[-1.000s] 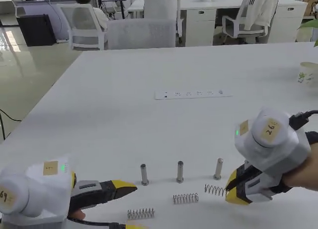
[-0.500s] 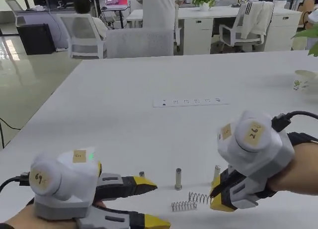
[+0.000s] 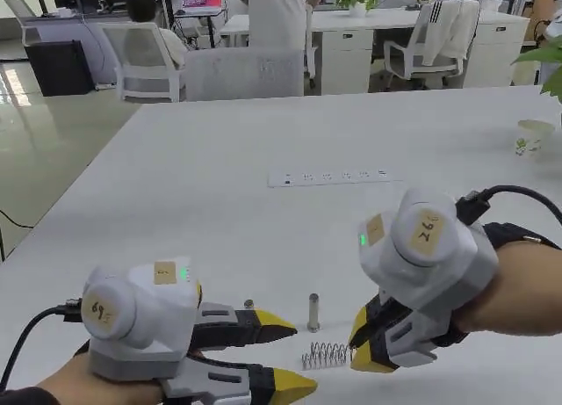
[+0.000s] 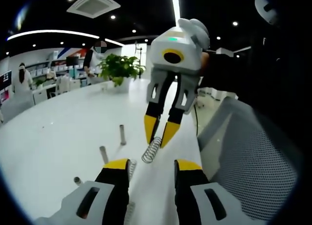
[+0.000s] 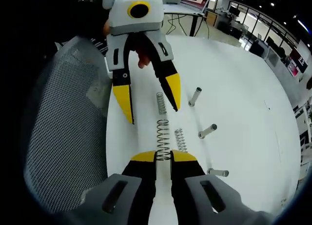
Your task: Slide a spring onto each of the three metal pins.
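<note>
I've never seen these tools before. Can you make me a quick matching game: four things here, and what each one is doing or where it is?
Things:
1. left gripper
2. right gripper
3. middle pin
4. power strip

States:
A. lying flat, far across the table
B. jaws wide open
C. standing upright, nothing on it
D. shut on one end of a spring

Pairs: 1-B, 2-D, 3-C, 4-A

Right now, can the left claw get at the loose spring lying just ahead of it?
Probably yes. The left claw is open, and the loose spring lies just below its spread tips with nothing over it. The right claw, shut on its own spring, is close beyond.
</note>
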Demonstrator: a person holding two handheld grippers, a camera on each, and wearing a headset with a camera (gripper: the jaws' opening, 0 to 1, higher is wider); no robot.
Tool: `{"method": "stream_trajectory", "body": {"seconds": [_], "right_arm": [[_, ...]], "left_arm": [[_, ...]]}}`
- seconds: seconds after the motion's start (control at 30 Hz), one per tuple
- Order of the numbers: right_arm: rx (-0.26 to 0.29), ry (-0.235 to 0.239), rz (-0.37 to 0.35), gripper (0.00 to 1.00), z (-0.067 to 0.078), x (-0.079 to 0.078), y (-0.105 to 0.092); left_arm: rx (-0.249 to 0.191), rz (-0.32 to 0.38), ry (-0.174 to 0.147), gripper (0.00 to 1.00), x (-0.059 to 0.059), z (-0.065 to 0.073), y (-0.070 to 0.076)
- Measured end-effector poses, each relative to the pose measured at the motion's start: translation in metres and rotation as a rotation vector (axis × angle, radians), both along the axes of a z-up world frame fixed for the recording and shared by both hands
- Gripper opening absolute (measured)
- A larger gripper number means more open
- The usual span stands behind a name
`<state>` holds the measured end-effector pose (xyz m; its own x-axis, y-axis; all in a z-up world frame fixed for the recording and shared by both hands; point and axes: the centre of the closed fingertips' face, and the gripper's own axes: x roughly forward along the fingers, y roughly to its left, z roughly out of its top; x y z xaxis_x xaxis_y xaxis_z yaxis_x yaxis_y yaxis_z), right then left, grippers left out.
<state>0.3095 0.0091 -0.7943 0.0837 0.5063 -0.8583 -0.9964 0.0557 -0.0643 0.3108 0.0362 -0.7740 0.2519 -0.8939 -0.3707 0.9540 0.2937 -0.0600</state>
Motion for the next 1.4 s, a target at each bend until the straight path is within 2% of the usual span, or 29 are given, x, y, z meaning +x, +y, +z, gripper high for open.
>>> {"method": "stream_trajectory", "body": {"seconds": [0.43,0.77,0.93,1.17,1.4], "right_arm": [[-0.002,-0.006,0.085,0.08,0.003,-0.012,0.011],[-0.016,-0.020,0.129,0.08,0.003,-0.016,0.011],[-0.019,-0.033,0.151,0.08,0.002,-0.017,0.010],[-0.009,-0.035,0.150,0.08,0.003,-0.016,0.010],[0.009,-0.011,0.116,0.10,0.002,-0.014,0.008]], "left_arm": [[0.001,-0.051,-0.019,0.18,-0.009,-0.004,-0.007],[0.013,-0.085,-0.056,0.06,-0.013,-0.005,-0.010],[0.015,-0.092,-0.060,0.03,-0.014,-0.005,-0.010],[0.006,-0.092,-0.059,0.03,-0.015,-0.005,-0.011],[0.001,-0.090,-0.051,0.02,-0.015,-0.005,-0.009]]}}
